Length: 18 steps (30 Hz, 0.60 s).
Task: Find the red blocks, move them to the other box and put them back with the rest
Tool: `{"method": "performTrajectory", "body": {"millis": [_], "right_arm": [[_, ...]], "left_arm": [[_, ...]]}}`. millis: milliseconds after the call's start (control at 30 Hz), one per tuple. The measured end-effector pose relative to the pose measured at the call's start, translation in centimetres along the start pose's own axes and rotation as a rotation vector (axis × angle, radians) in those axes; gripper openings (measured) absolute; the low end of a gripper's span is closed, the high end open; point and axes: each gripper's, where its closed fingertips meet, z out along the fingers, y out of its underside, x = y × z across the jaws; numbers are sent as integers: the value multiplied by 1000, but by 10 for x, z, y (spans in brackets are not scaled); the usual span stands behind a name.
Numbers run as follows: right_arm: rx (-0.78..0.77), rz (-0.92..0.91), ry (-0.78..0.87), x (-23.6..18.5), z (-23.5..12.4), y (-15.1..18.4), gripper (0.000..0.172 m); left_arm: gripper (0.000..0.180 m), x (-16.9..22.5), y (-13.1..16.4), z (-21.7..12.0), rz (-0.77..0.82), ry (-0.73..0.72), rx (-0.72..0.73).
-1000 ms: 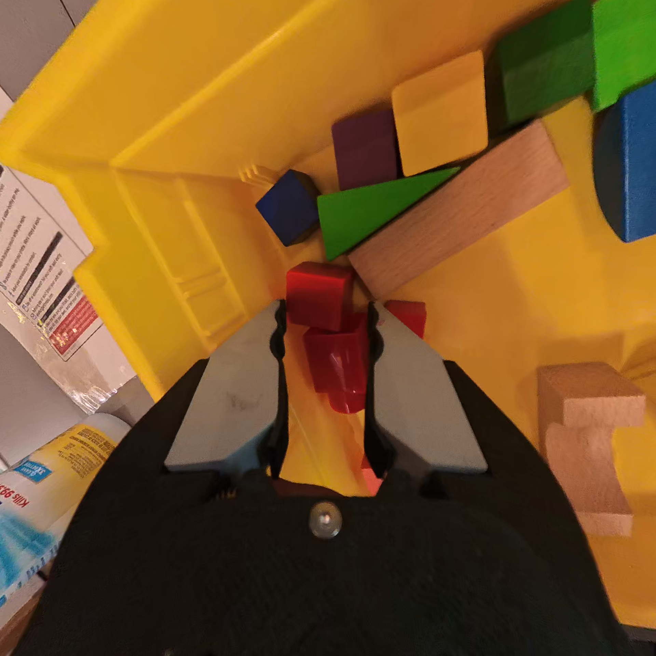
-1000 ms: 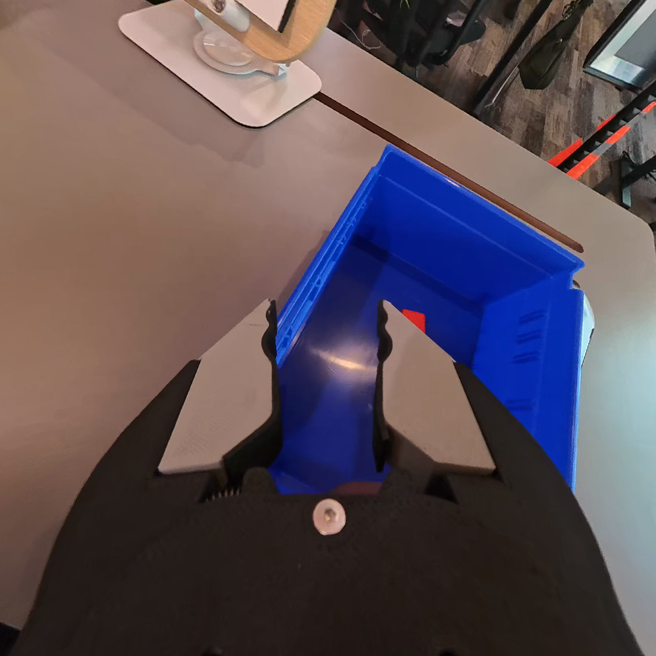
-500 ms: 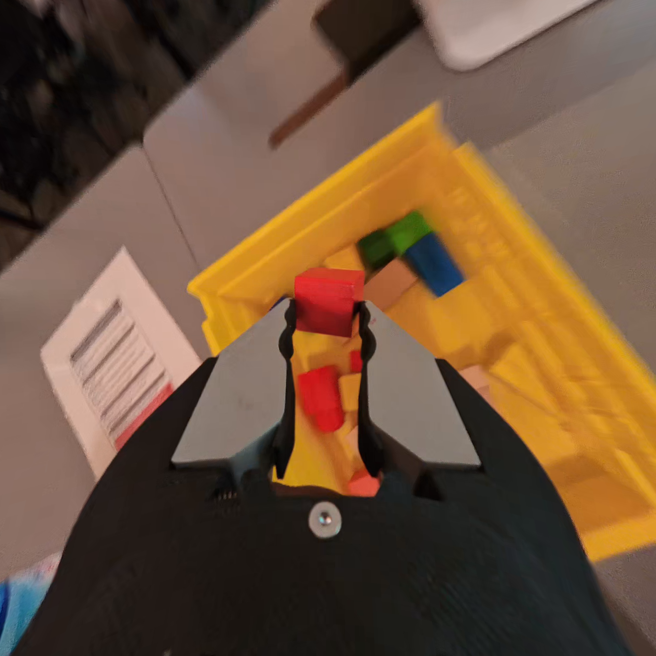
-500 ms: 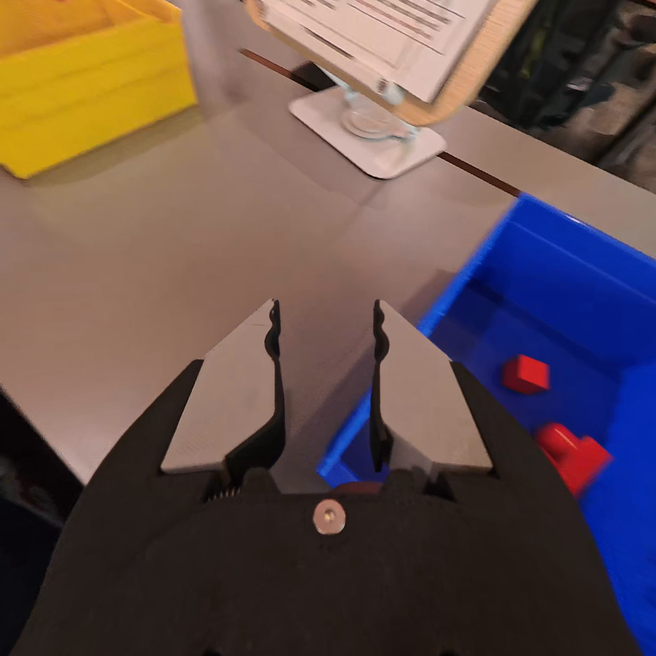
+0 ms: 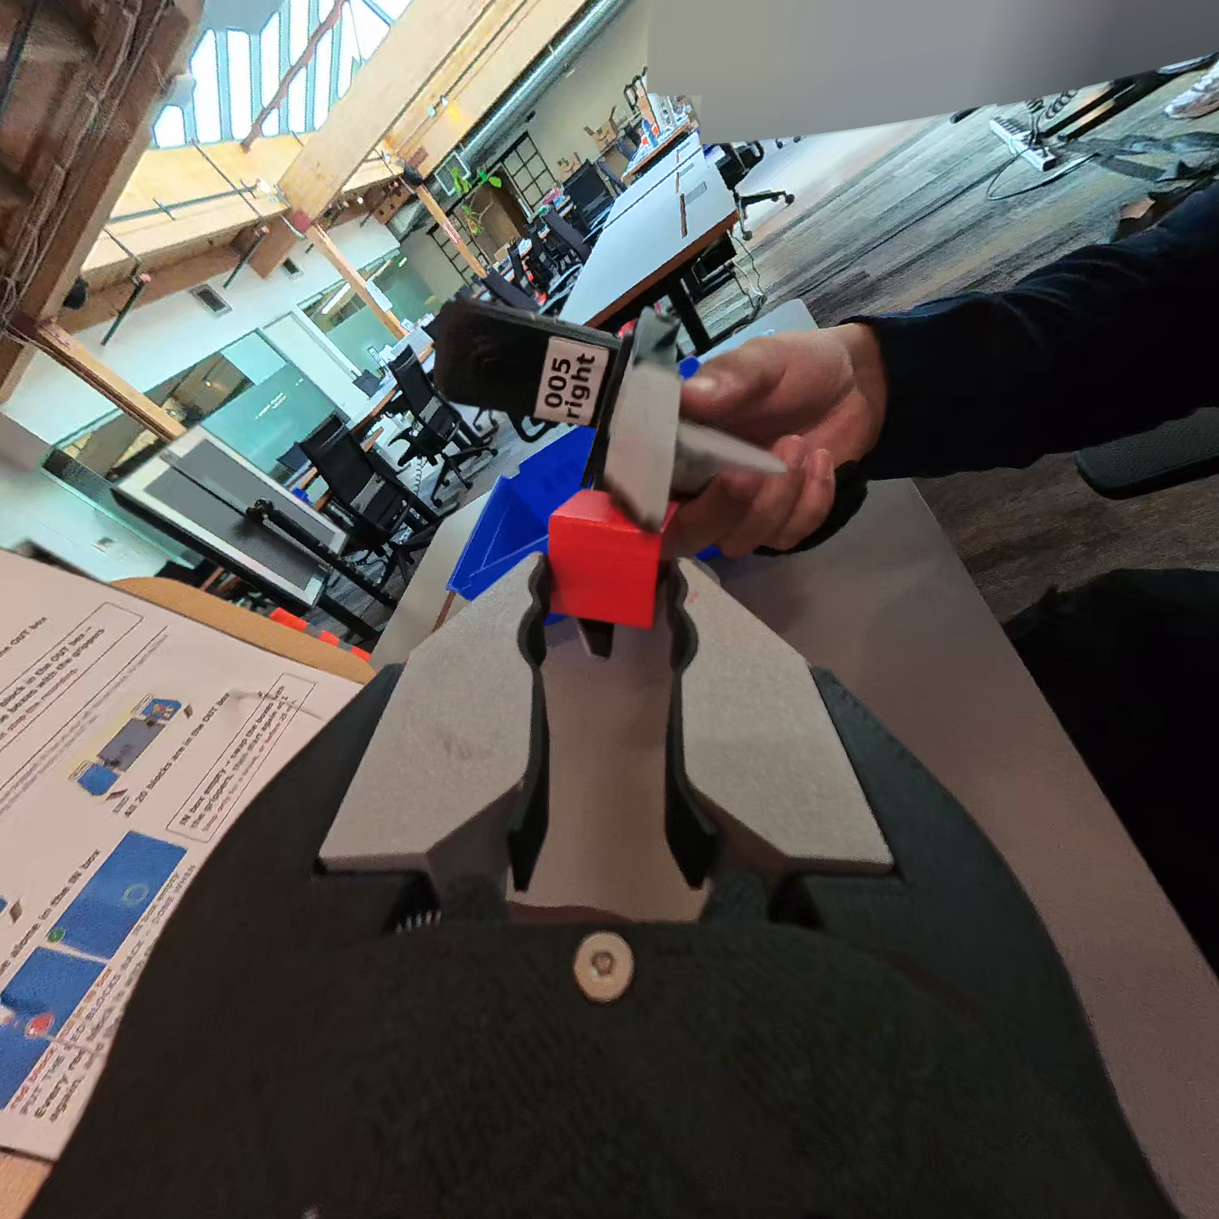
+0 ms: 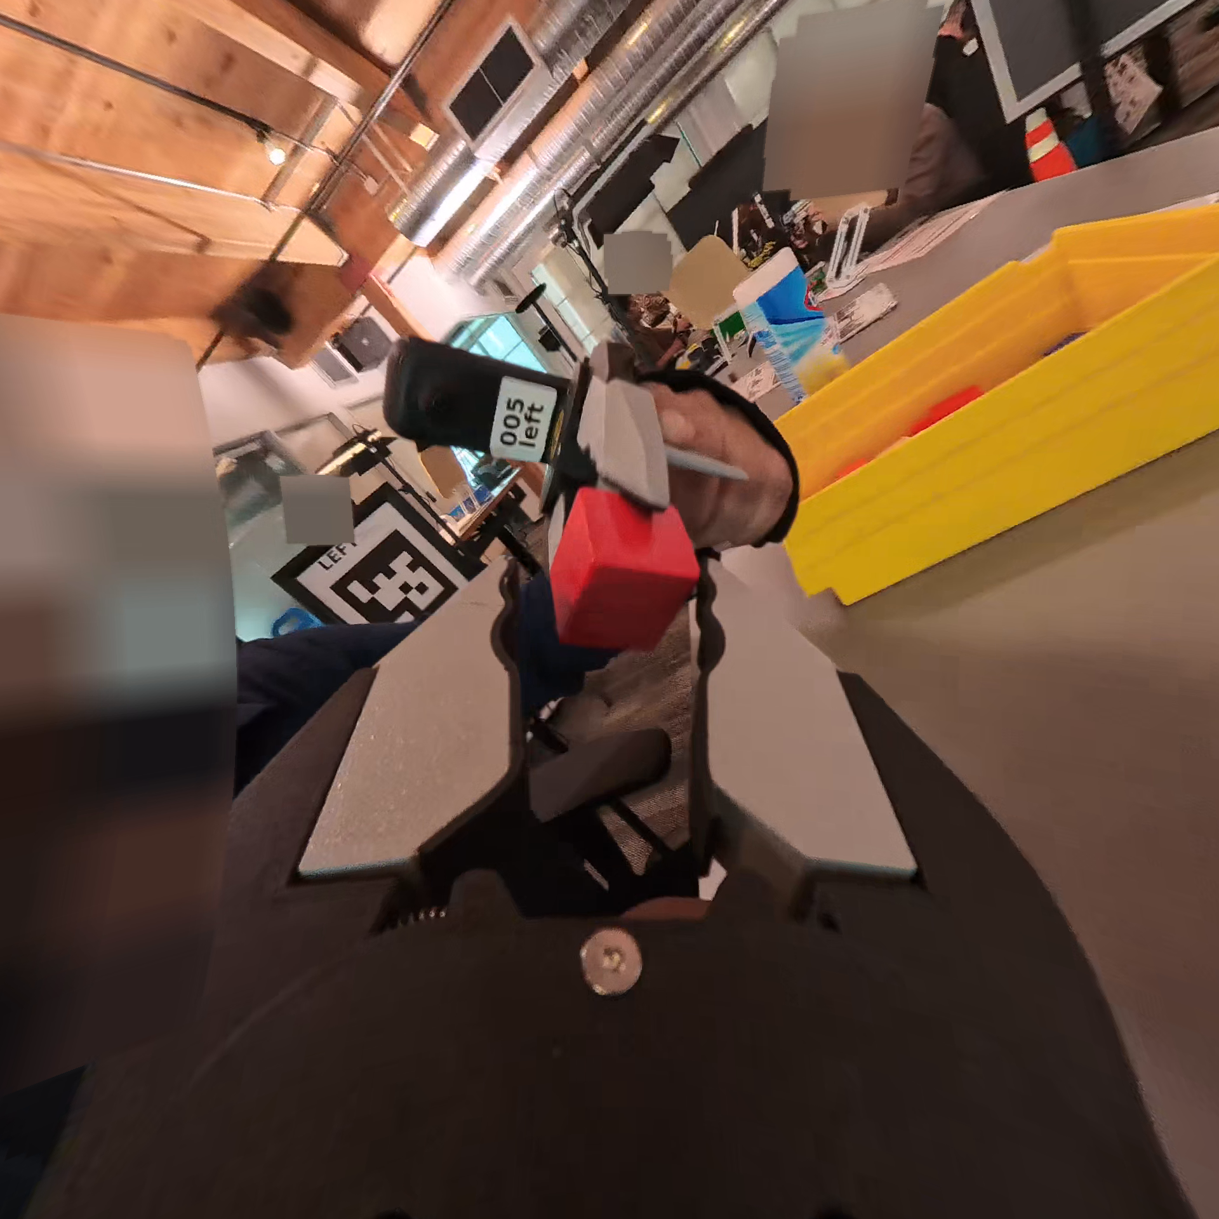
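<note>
Holding a red block (image 5: pixel 603 570) up in the air between the two boxes, the left gripper (image 5: pixel 607 580) has both pads pressed on the block's sides, right at the fingertips. The right gripper (image 6: pixel 603 593) faces it head-on, and its jaws stand apart around that same block. In the right wrist view there is a clear gap between the block and the left-hand finger (image 6: pixel 504 613), while the other finger looks to be just at the block's edge (hard to say if it touches). So only the left one is really clamped on it.

Behind the block in the left wrist view sits the blue box (image 5: pixel 508 528) on the grey table (image 5: pixel 890 659), with a hand (image 5: pixel 778 435) in a dark sleeve holding the right gripper. A printed instruction sheet (image 5: pixel 99 758) lies off to the left. In the right wrist view the yellow box (image 6: pixel 989 448) sits on the table to the right, with a few red blocks showing inside it, and a wipes tub (image 6: pixel 785 323) stands farther back.
</note>
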Motion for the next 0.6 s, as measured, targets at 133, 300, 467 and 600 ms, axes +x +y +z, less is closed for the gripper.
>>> {"method": "performTrajectory", "body": {"millis": [133, 300, 467, 600], "right_arm": [[41, 34, 22, 6, -15, 1, 34], [157, -155, 453, 39, -118, -38, 33], [-51, -199, 1304, 118, -309, -40, 33], [-327, -72, 1490, 160, -362, 0, 34]], "left_arm": [[31, -3, 12, 11, -40, -91, -68], [28, -47, 46, -47, -137, -298, -279], [41, -114, 159, -177, -539, -491, -726], [49, -117, 257, -250, -716, -519, -1091]]}}
